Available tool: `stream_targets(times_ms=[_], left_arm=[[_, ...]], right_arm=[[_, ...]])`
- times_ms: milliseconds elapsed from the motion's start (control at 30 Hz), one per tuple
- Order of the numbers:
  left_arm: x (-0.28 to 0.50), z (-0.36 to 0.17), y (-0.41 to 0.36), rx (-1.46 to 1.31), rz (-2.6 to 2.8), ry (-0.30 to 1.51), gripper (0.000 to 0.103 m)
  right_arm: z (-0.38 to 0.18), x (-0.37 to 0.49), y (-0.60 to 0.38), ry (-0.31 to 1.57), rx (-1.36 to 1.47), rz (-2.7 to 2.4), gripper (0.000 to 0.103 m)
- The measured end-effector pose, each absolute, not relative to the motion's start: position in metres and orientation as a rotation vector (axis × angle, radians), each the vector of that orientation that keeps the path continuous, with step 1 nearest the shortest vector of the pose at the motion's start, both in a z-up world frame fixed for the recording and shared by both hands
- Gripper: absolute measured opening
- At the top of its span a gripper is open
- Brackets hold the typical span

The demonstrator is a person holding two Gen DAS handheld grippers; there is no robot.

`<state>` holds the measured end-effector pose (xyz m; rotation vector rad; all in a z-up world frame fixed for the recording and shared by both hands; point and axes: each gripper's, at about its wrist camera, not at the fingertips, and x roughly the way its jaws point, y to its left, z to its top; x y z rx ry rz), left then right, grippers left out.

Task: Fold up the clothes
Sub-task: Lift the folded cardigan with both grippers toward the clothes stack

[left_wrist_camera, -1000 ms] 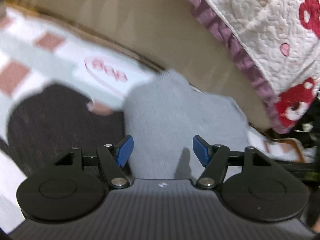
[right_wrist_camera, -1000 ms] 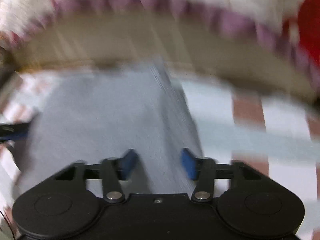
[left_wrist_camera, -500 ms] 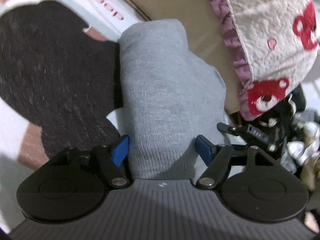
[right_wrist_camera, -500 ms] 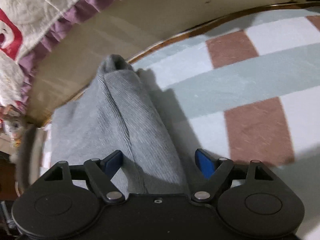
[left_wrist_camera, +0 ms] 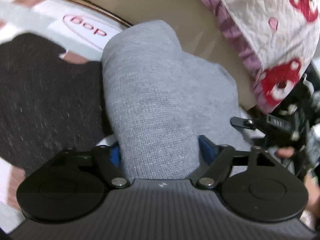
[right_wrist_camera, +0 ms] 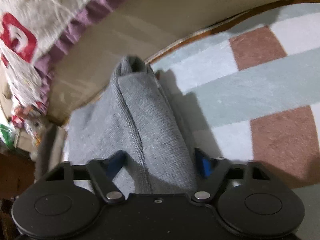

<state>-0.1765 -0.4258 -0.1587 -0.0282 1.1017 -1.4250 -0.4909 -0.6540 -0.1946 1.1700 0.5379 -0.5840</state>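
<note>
Both sets of jaws are closing with a fold of the grey knit garment [left_wrist_camera: 152,100] lying between them. The left gripper [left_wrist_camera: 159,150] is pinching a thick rolled ridge that fills its gap, both pads touching cloth. The right gripper [right_wrist_camera: 160,160] is straddling a raised seam fold; whether its pads are pressing yet I cannot tell. Left of the left jaws a dark garment [left_wrist_camera: 44,100] is lying. Beyond the jaws a checked rug [right_wrist_camera: 260,92], floor and a quilt [left_wrist_camera: 270,20] are showing.
</note>
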Motion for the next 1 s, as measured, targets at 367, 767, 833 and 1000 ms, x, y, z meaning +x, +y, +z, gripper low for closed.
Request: stream_targets(times_ms=[367,767,833,1000], left_arm=[[-0.172,-0.091,-0.401,0.139,-1.439,0.86,0.049],[-0.1,-0.139,-0.361,0.139,-1.295,1.158,0.054],[-0.103,-0.136,-0.364,0.153,-1.291,1.151,0.057],[-0.083,-0.156,-0.362,0.022,-1.323,1.241,0.067]], right_arm=[[-0.135,-0.445,-0.589,0.462,1.13,-0.51,0.037],[-0.158,-0.395,-0.578,0.673,1.005,-0.475,0.047],[-0.164,-0.396,-0.58,0.691,1.0,-0.492,0.051],[-0.184,-0.394,-0.588,0.711,1.034,-0.427,0.056]])
